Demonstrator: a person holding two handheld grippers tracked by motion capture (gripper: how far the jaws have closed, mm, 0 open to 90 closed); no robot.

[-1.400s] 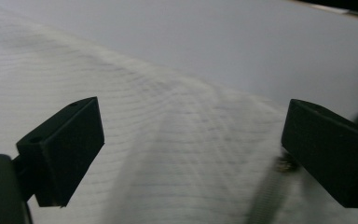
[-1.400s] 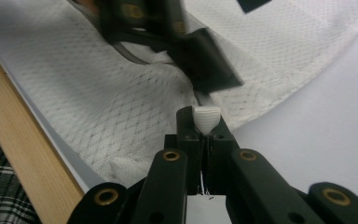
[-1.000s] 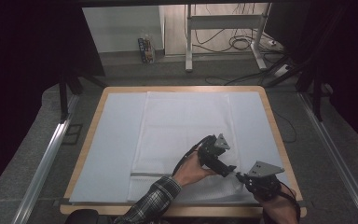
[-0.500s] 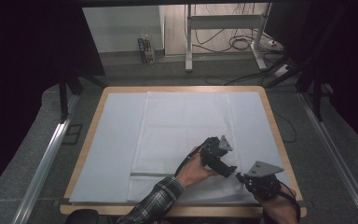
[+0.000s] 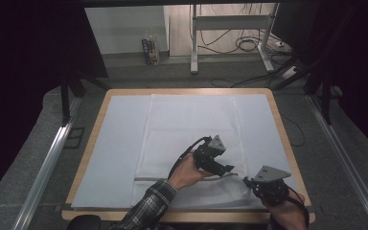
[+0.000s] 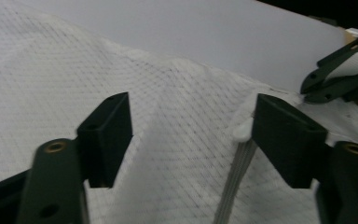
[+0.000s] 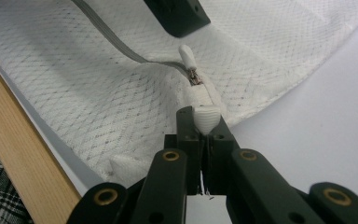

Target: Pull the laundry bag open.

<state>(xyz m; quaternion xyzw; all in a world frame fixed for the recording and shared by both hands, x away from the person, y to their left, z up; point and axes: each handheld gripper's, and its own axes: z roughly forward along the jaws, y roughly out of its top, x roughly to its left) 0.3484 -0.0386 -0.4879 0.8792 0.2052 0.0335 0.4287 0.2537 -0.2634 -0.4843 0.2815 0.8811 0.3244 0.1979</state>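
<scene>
Work in hand: zipping or unzipping a white mesh bag (image 5: 191, 143) that lies flat on the tabletop (image 5: 124, 96).
Landmark: the white zipper pull (image 7: 187, 56), at the near right part of the bag, where the grey zipper track (image 7: 107, 39) ends.
Right claw (image 7: 206, 122): fully closed, pinching the bag's fabric tab just beyond the pull, on the near side; it anchors the zipper end. In the high view it sits at the bag's near right corner (image 5: 252, 182).
Left claw (image 6: 191, 135): jaws apart, one on each side of the pull (image 6: 242, 132); the right-hand jaw is just beside the pull, and I cannot tell whether it touches. No pinch yet.
Change: the left claw's jaws have just been closing, with the pull and mesh between them. Against the earlier high views, the left claw (image 5: 227, 168) now sits nearer the right claw.
Meaning: judged as the grasp step on the pull. Once the pads bite, the pull can be drawn along the track away from the anchored end.
Risk: the jaws may catch loose mesh instead of the pull.
</scene>
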